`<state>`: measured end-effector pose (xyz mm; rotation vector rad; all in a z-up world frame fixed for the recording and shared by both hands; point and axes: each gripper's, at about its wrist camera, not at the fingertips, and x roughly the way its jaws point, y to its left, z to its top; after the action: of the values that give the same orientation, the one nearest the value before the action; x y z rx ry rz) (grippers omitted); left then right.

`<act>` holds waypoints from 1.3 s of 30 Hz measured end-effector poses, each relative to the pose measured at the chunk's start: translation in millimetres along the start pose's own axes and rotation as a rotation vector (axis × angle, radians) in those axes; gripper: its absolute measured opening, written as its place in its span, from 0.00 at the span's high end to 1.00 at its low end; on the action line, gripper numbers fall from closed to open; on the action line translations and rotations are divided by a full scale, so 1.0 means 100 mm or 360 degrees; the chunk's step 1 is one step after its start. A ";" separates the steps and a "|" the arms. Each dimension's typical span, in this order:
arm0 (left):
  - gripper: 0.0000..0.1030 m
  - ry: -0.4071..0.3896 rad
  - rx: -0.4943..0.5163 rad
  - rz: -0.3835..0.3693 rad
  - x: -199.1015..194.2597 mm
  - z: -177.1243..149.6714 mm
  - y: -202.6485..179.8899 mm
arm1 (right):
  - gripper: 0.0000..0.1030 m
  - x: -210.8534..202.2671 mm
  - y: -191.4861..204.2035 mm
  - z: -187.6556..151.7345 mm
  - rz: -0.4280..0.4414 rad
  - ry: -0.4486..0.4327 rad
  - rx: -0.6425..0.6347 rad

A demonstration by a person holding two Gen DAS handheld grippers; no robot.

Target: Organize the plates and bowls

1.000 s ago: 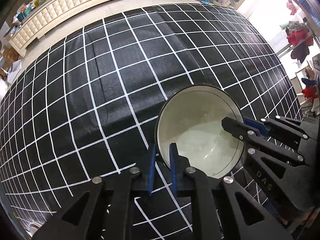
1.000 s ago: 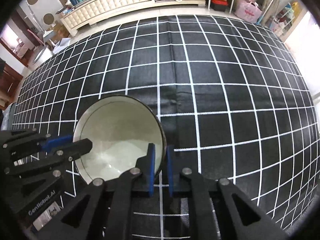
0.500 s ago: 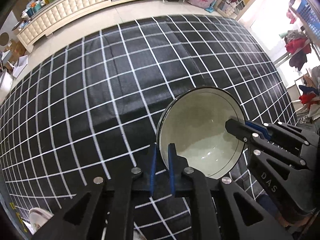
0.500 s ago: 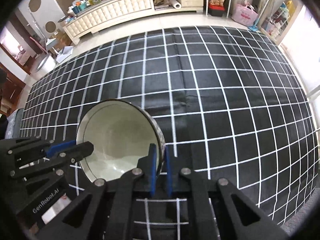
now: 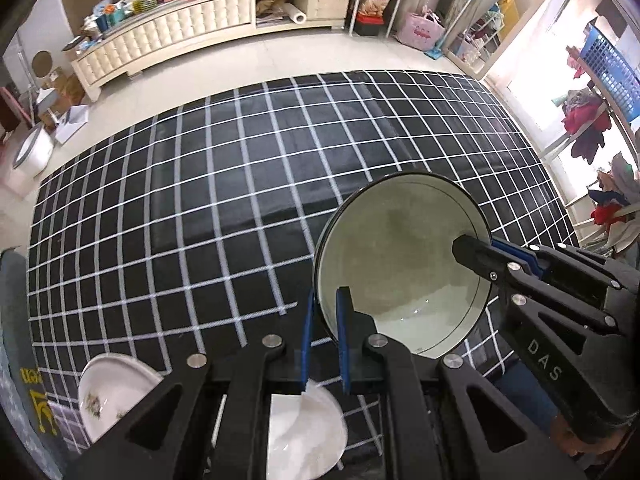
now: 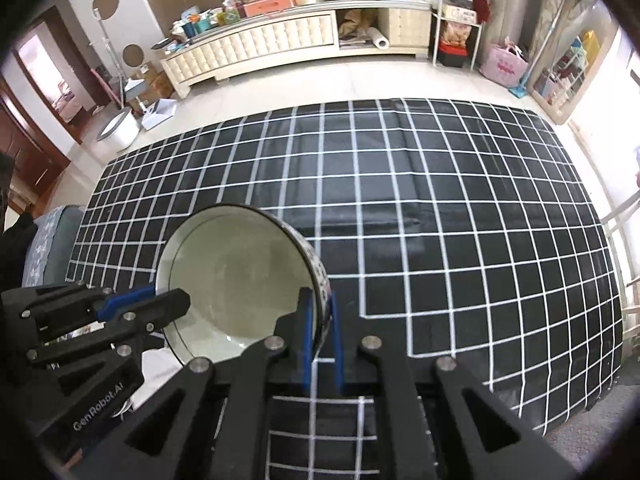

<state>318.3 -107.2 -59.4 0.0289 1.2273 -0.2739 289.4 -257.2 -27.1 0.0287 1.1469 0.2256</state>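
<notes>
The cloth (image 5: 240,208) filling the middle of both views is black with a grid of thin white lines. The bowl (image 5: 404,264) at centre right of the left view is pale grey-white inside with a dark rim; in the right view its outer wall shows a speckled blue-and-white pattern with a touch of red. Both grippers are black with blue pads: the left gripper (image 5: 323,328) and the right gripper (image 6: 320,336). At the lower left of the left view a white plate (image 5: 108,392) carries a small brownish motif, and beside it lies a plain white plate (image 5: 304,428). The cabinet (image 6: 256,48) along the top is cream with tufted fronts. A pink bag (image 6: 504,66) stands at upper right.
</notes>
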 end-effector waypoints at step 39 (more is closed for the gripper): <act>0.91 0.0130 -0.0230 -0.0002 0.01 -1.31 0.85 | 0.89 0.34 1.03 -0.91 0.0042 0.0304 -0.0120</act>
<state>216.1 -3.1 -115.8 -0.0862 1.3258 -0.1858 203.8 -158.3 -81.0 -0.0454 1.3278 0.3001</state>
